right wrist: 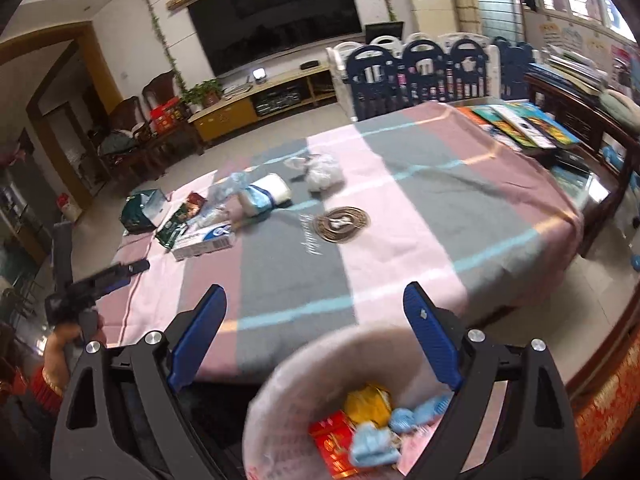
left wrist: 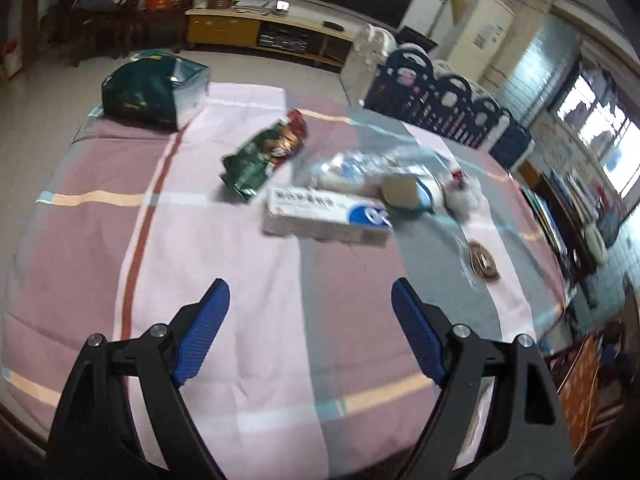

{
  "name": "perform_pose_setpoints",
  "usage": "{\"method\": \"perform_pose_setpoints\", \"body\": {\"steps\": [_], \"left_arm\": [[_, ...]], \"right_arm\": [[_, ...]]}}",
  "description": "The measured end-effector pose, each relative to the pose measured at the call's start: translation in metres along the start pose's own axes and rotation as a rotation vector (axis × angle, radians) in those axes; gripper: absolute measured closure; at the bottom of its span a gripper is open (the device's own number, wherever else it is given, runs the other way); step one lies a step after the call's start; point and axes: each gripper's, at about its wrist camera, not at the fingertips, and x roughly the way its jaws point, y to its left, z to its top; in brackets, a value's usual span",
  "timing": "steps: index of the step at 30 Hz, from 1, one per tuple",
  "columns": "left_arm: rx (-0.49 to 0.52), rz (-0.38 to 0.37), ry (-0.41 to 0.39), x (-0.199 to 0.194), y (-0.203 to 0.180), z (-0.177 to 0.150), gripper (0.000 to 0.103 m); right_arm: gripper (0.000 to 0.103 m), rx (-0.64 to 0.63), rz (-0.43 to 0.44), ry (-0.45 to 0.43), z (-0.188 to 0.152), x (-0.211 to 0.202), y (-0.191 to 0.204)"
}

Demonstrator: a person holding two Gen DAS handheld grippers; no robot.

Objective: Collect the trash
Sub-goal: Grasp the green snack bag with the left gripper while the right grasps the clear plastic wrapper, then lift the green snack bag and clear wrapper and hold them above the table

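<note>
Left gripper [left wrist: 310,294] spread wide, nothing between the blue pads [left wrist: 202,332], hovering over the striped cloth [left wrist: 224,280]. Ahead of it, a white box [left wrist: 326,216] with a blue logo, lying flat. Just behind the box, touching it, a crushed clear bottle [left wrist: 360,168] and a white roll [left wrist: 416,192]. Left of the box, a green and red wrapper [left wrist: 264,156], crumpled. At the far left corner of the cloth, a dark green bag [left wrist: 154,88]. Right of the box, apart from it, a round bronze disc [left wrist: 484,260].

Right gripper [right wrist: 316,296] also spread wide and empty, poised above a pale bin [right wrist: 272,404] at the near edge of the table. Inside the bin, a red pack [right wrist: 332,444], a yellow wrapper [right wrist: 368,402] and blue crumpled pieces [right wrist: 372,448]. Further out on the cloth, a white plastic wad [right wrist: 324,174]. At the far right end, a row of books [right wrist: 524,122]. At the left edge, a hand [right wrist: 64,340] gripping the other gripper's handle.
</note>
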Motion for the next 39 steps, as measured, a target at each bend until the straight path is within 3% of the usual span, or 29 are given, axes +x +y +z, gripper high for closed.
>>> {"method": "perform_pose_setpoints", "body": {"steps": [4, 9, 14, 17, 23, 24, 25, 26, 27, 28, 29, 31, 36, 39], "left_arm": [[0.001, 0.127, -0.065, 0.03, 0.034, 0.049, 0.019], [0.118, 0.28, -0.105, 0.066, 0.041, 0.078, 0.017], [0.106, 0.199, -0.061, 0.081, 0.046, 0.082, 0.017], [0.121, 0.194, -0.046, 0.088, 0.042, 0.079, 0.017], [0.137, 0.138, -0.036, 0.095, 0.041, 0.081, 0.017], [0.138, 0.13, -0.023, 0.098, 0.042, 0.081, 0.022], [0.137, 0.122, -0.009, 0.102, 0.043, 0.08, 0.032], [0.14, 0.11, 0.01, 0.106, 0.043, 0.08, 0.036], [0.146, 0.103, 0.021, 0.109, 0.043, 0.079, 0.041], [0.155, 0.097, 0.027, 0.111, 0.041, 0.078, 0.05], [0.167, 0.096, 0.031, 0.113, 0.04, 0.078, 0.057], [0.176, 0.084, 0.047, 0.117, 0.039, 0.077, 0.091], [0.151, 0.052, 0.012, 0.104, 0.04, 0.078, 0.093], [0.06, -0.015, -0.028, 0.073, 0.045, 0.074, 0.093]], "right_arm": [[0.015, -0.027, 0.028, 0.022, 0.027, 0.061, 0.029], [0.015, -0.022, 0.04, -0.022, 0.059, 0.126, 0.062], [0.015, -0.116, 0.01, -0.049, 0.084, 0.19, 0.103], [0.015, -0.164, -0.013, -0.057, 0.087, 0.221, 0.116], [0.015, -0.034, 0.041, -0.022, 0.091, 0.264, 0.104], [0.023, 0.002, 0.053, -0.019, 0.091, 0.267, 0.1], [0.04, 0.029, 0.064, -0.016, 0.092, 0.271, 0.097], [0.051, 0.043, 0.075, -0.003, 0.093, 0.275, 0.096], [0.075, 0.042, 0.094, 0.015, 0.093, 0.279, 0.097], [0.089, 0.035, 0.115, 0.028, 0.092, 0.281, 0.099], [0.089, 0.022, 0.117, 0.038, 0.091, 0.281, 0.101], [0.091, 0.0, 0.122, 0.023, 0.087, 0.268, 0.104], [0.091, -0.045, 0.149, -0.037, 0.077, 0.205, 0.104], [0.091, -0.022, 0.185, -0.038, 0.065, 0.164, 0.094]]}}
